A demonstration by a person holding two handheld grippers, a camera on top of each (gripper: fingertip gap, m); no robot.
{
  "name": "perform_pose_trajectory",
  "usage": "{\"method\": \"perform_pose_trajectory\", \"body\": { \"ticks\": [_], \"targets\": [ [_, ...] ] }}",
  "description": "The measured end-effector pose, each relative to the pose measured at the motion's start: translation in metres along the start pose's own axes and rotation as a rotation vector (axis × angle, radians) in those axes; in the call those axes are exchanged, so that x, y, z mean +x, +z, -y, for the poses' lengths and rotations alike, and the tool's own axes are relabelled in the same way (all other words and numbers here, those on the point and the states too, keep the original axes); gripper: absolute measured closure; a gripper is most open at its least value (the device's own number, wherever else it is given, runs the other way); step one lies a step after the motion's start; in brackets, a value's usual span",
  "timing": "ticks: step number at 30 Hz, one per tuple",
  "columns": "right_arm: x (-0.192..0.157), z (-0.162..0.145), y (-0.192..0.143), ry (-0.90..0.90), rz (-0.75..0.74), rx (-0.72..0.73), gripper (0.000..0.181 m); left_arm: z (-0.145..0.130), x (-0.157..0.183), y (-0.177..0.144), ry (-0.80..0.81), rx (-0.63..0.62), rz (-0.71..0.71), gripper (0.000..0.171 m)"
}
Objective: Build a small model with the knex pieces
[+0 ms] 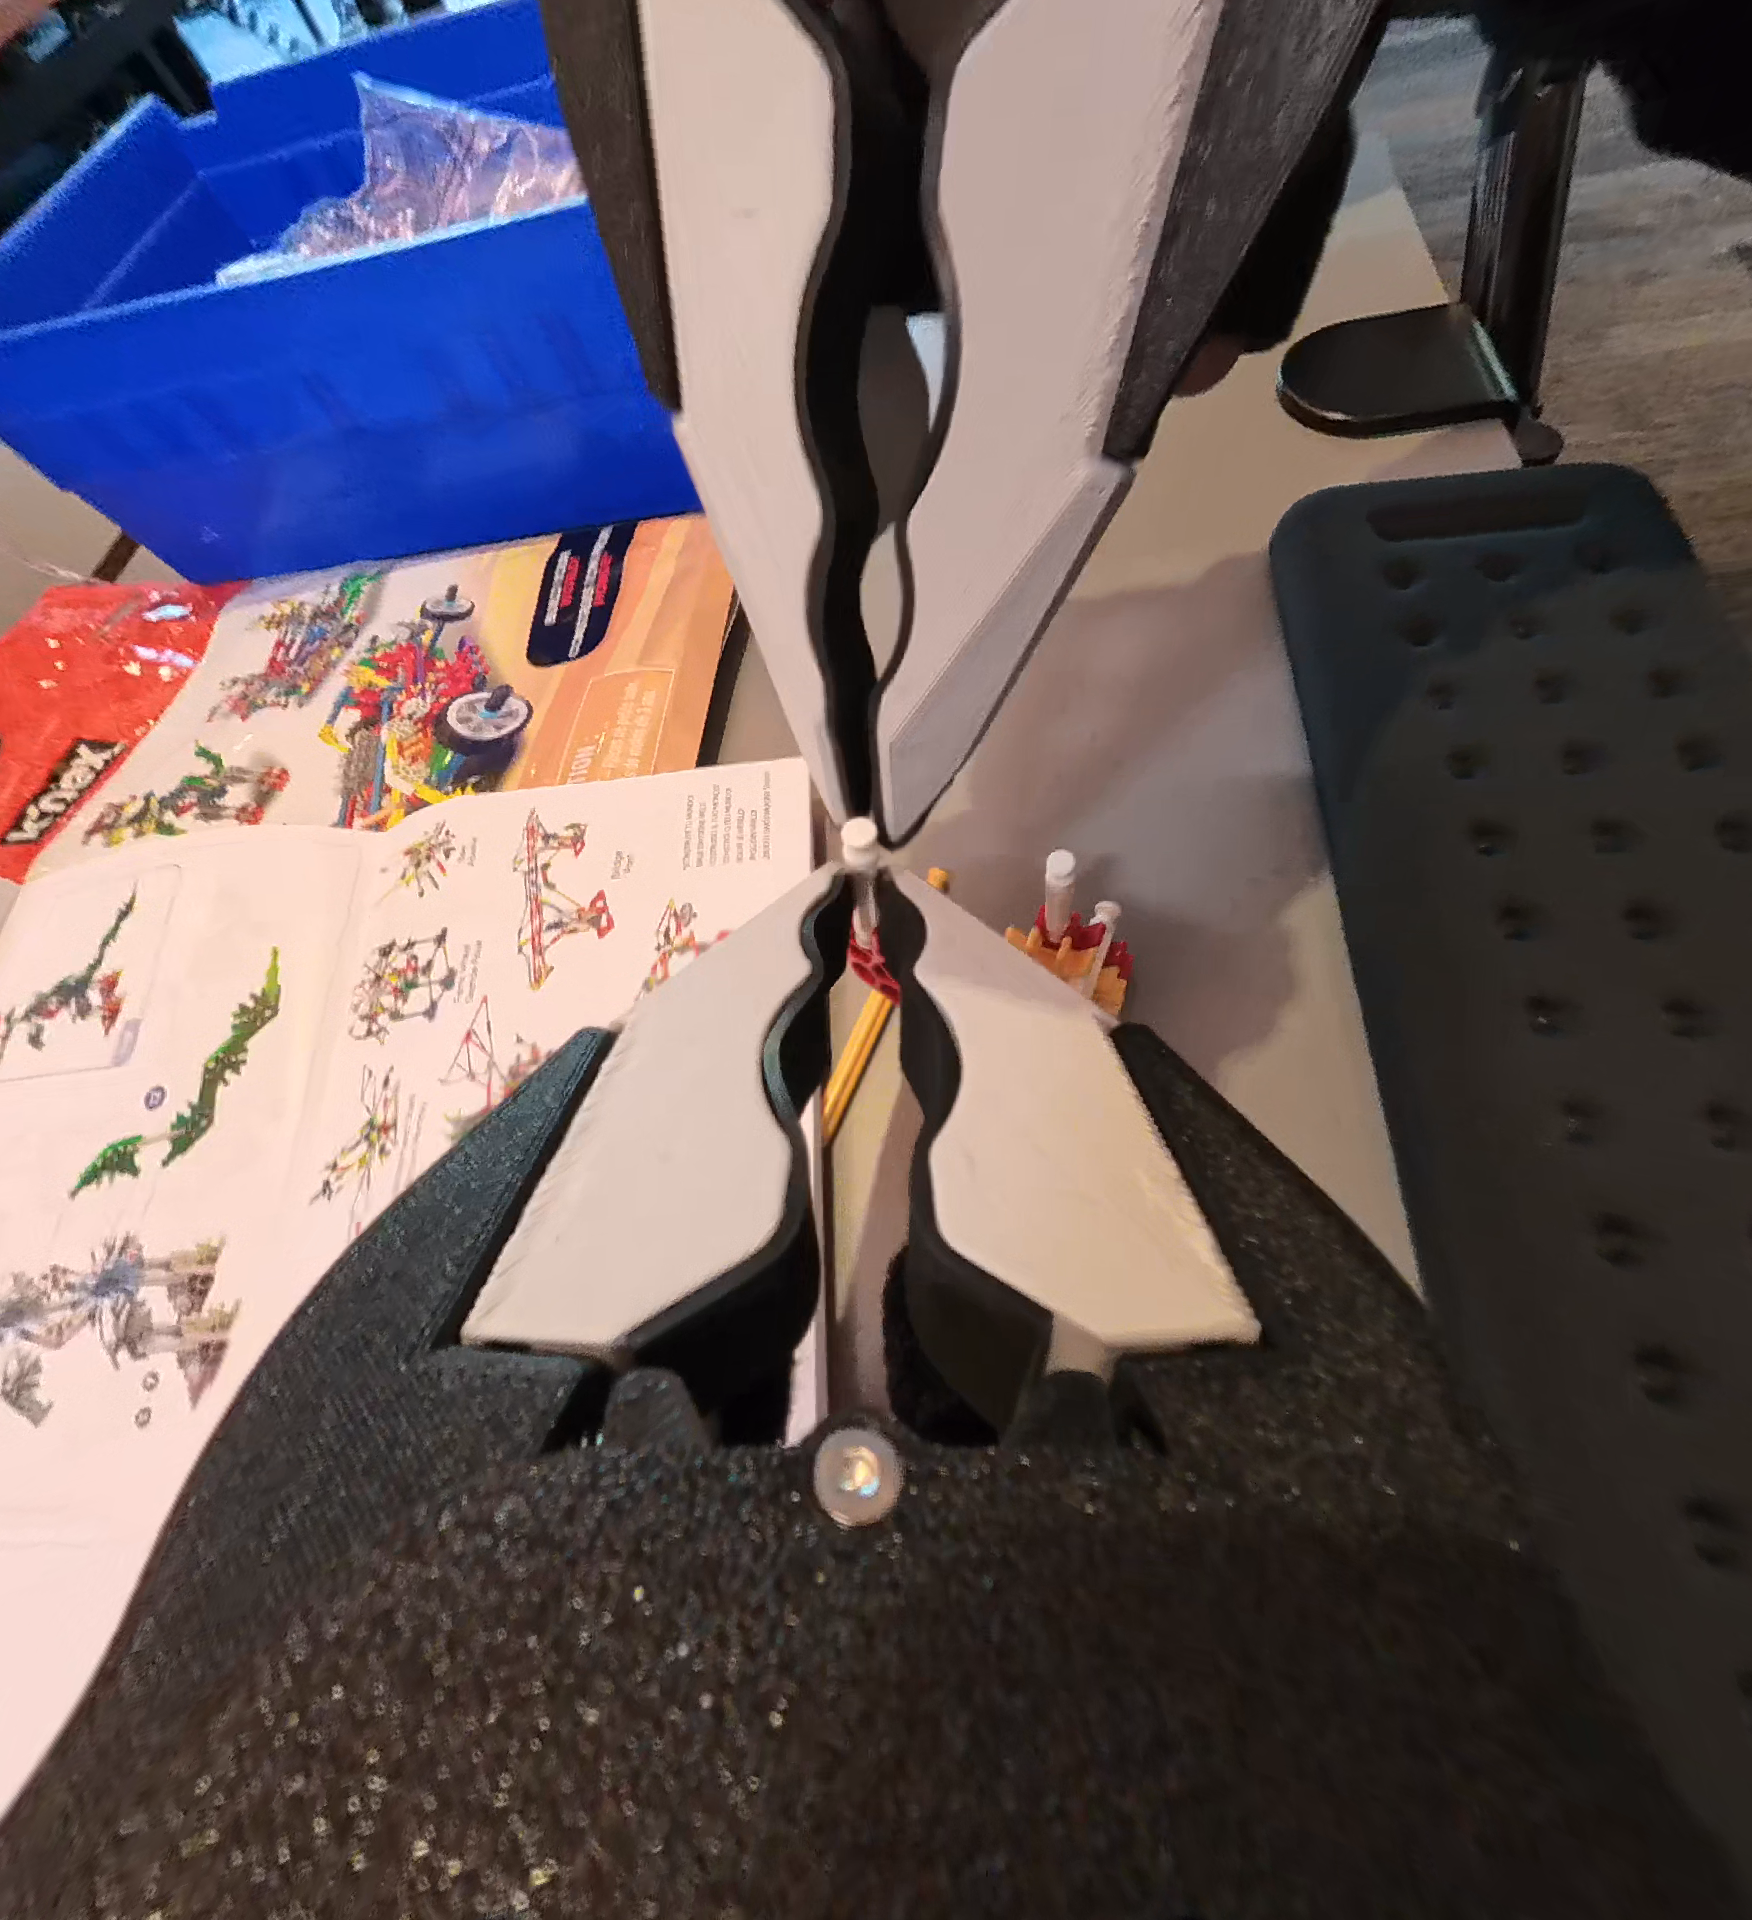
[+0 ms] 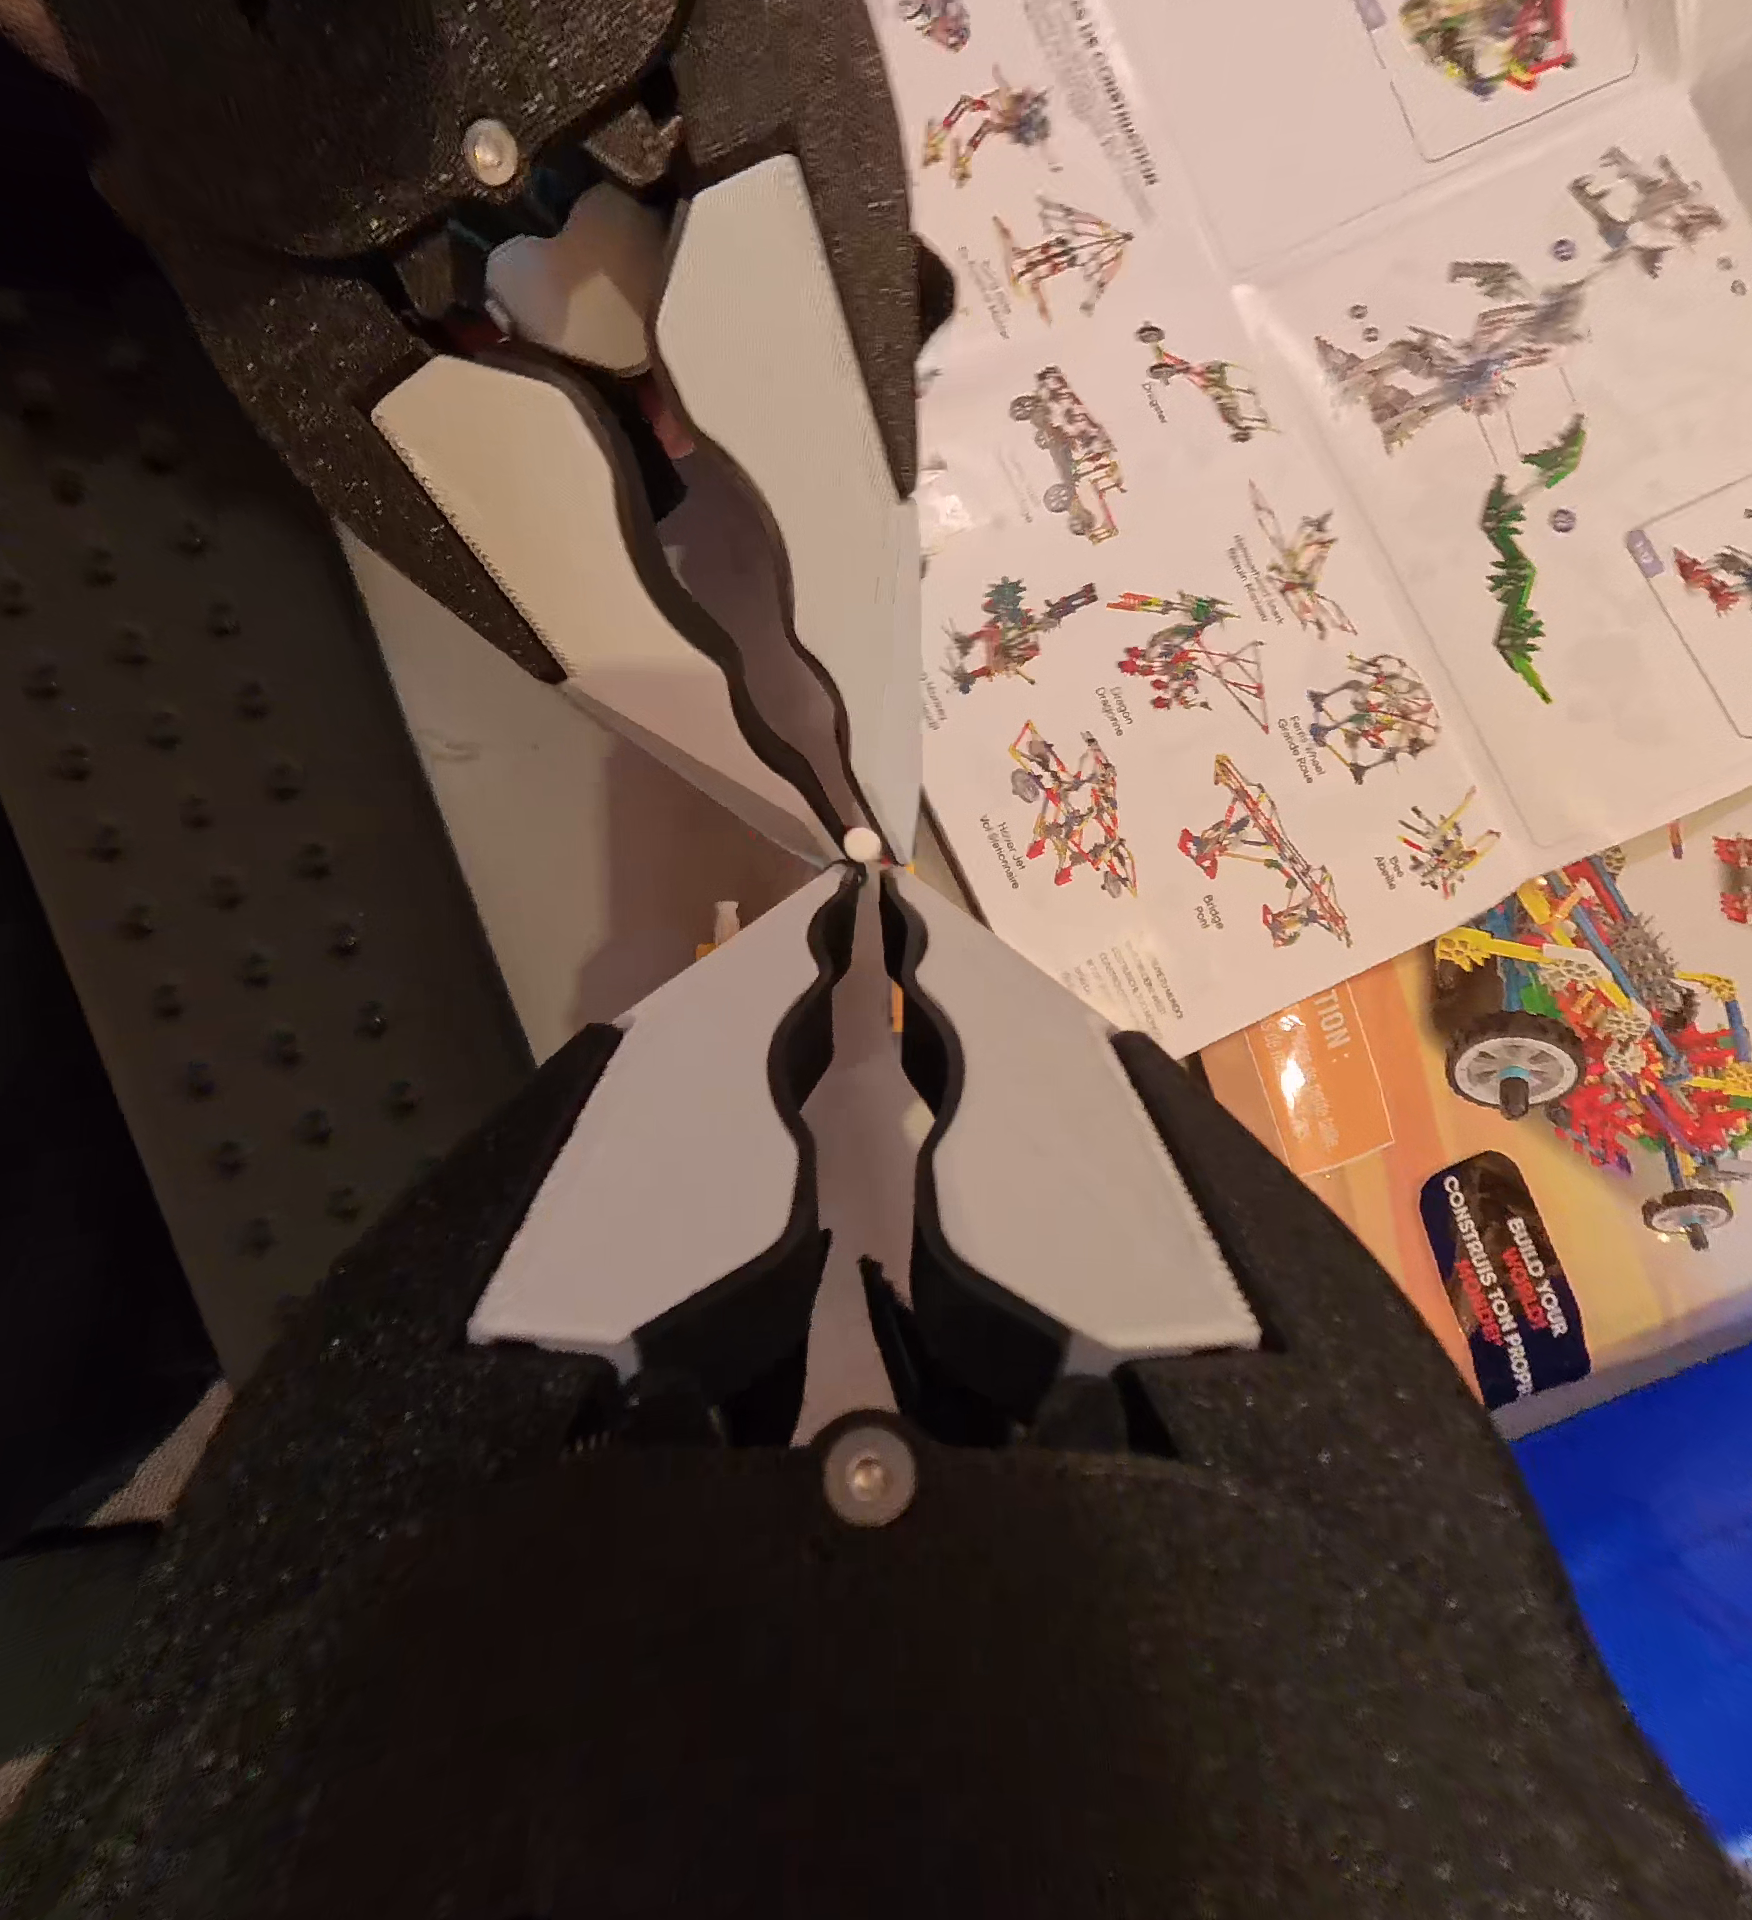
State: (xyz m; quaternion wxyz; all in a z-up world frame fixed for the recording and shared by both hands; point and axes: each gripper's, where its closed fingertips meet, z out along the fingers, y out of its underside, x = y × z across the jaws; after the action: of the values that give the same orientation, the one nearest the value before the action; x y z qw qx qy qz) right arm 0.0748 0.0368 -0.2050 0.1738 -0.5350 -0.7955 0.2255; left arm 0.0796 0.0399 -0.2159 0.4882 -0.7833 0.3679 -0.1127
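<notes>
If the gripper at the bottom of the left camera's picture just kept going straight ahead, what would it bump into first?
Most likely the right gripper, whose tips meet the left gripper almost nose to nose at a small white rod. Both appear shut on that rod, so there is hardly any free way ahead; depth is hard to judge.

Office-like hobby desk: blue bin (image 1: pixel 332 395), instruction sheet (image 2: pixel 1371 520).

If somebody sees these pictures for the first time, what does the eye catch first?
Two claws meet tip to tip at the centre: the left claw and the right claw both pinch one thin white rod, with a red connector just below it. To their left lie an open instruction sheet and a blue bin farther back.
</notes>
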Motion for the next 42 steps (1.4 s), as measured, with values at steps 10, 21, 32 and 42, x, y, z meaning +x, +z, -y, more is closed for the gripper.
{"method": "perform_pose_trajectory", "body": {
  "ticks": [10,21,32,42],
  "targets": [
    [-0.026,-0.04,0.011,-0.006,0.017,0.082,0.141,-0.011,0.003,0.003,-0.166,-0.023,-0.007,0.17],
    [-0.035,-0.052,0.052,-0.008,-0.004,0.066,0.144,-0.03,0.013,0.012,-0.241,-0.091,-0.008,0.17],
    [-0.03,-0.047,0.052,0.088,-0.028,0.103,0.154,-0.038,0.017,0.01,-0.294,-0.111,-0.018,0.169],
    [-0.033,-0.041,0.059,0.14,-0.018,0.108,0.154,-0.042,0.02,0.011,-0.284,-0.152,-0.007,0.163]
  ]
}}
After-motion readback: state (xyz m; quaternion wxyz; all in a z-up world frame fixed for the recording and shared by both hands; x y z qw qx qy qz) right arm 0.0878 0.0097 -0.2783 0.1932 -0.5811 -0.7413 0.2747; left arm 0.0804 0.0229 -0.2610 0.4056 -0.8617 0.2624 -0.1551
